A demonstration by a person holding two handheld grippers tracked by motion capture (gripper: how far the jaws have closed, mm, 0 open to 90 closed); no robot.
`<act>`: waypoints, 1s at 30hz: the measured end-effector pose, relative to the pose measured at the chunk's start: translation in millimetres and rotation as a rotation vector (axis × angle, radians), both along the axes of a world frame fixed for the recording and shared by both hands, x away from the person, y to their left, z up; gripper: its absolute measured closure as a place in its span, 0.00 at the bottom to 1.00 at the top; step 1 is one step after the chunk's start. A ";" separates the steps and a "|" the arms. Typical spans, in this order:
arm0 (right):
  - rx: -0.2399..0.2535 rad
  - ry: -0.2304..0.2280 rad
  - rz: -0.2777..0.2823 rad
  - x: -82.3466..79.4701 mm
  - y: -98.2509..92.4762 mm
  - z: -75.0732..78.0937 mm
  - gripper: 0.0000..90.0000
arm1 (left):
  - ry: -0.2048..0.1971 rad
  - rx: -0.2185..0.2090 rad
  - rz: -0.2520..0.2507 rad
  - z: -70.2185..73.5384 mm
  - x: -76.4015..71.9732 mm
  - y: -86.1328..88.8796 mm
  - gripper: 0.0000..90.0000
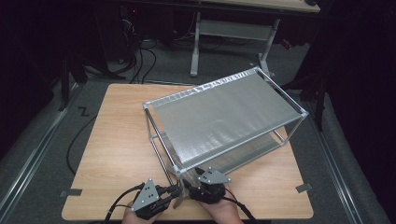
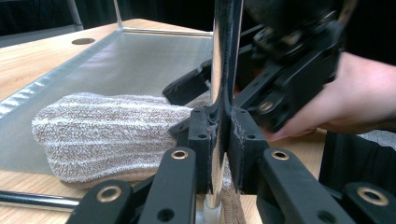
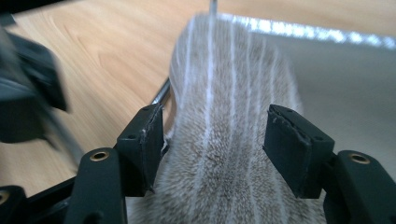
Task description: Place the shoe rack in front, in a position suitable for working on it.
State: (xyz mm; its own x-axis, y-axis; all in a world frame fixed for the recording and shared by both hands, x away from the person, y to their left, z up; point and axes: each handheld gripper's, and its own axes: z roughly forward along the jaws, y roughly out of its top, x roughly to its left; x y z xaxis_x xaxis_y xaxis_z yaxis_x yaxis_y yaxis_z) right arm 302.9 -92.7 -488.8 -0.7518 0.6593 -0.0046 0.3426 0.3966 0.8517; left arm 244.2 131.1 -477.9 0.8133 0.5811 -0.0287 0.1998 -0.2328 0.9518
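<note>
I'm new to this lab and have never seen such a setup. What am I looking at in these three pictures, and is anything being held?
A person sits at a wooden table with a hand-held gripper in each hand. The high view looks down from above; the other two pictures come from cameras riding on each tool. On the table stands a metal-framed rack with two shelves. A striped towel lies on its lower shelf. The left hand-held gripper is clamped on the rack's shiny corner post. The right hand-held gripper has its jaws open on either side of the towel, not pressing it.
</note>
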 end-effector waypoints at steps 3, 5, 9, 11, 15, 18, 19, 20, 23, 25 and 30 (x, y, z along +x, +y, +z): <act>-0.034 0.014 0.005 5.2 0.5 -4.3 0.47 | 0.002 -0.007 0.001 -0.7 0.0 0.1 0.89; -0.031 0.021 0.007 5.4 0.5 -4.6 0.51 | 0.003 -0.011 0.001 -1.1 0.2 0.2 0.89; -0.050 0.014 0.012 1.8 5.6 -7.1 0.56 | -0.001 -0.015 0.008 -1.0 0.0 -1.3 0.88; -0.067 0.017 0.016 1.6 7.8 -10.2 0.57 | -0.005 -0.019 0.010 -0.9 0.1 -3.7 0.83; -0.110 0.008 0.019 1.1 9.2 -12.6 0.61 | -0.003 -0.012 0.036 -1.8 1.7 -7.8 0.80; -0.109 0.021 0.018 2.2 8.5 -12.9 0.64 | -0.002 -0.013 0.031 -2.7 2.4 -9.1 0.89; -0.111 0.023 0.021 2.5 8.1 -12.9 0.64 | -0.003 -0.013 0.034 -2.7 2.1 -9.7 0.89; -0.113 0.028 0.016 3.0 7.5 -12.7 0.64 | -0.001 -0.014 0.034 -2.7 2.2 -9.8 0.89; -0.110 0.038 0.015 4.1 6.3 -12.5 0.64 | 0.000 -0.015 0.040 -2.8 1.5 -10.5 0.89; -0.108 0.045 0.011 4.7 5.3 -12.3 0.63 | 0.002 -0.018 0.042 -2.9 1.3 -10.8 0.89; -0.110 0.045 0.001 8.3 -1.4 -12.2 0.63 | 0.010 -0.026 0.043 -3.2 1.3 -11.1 0.89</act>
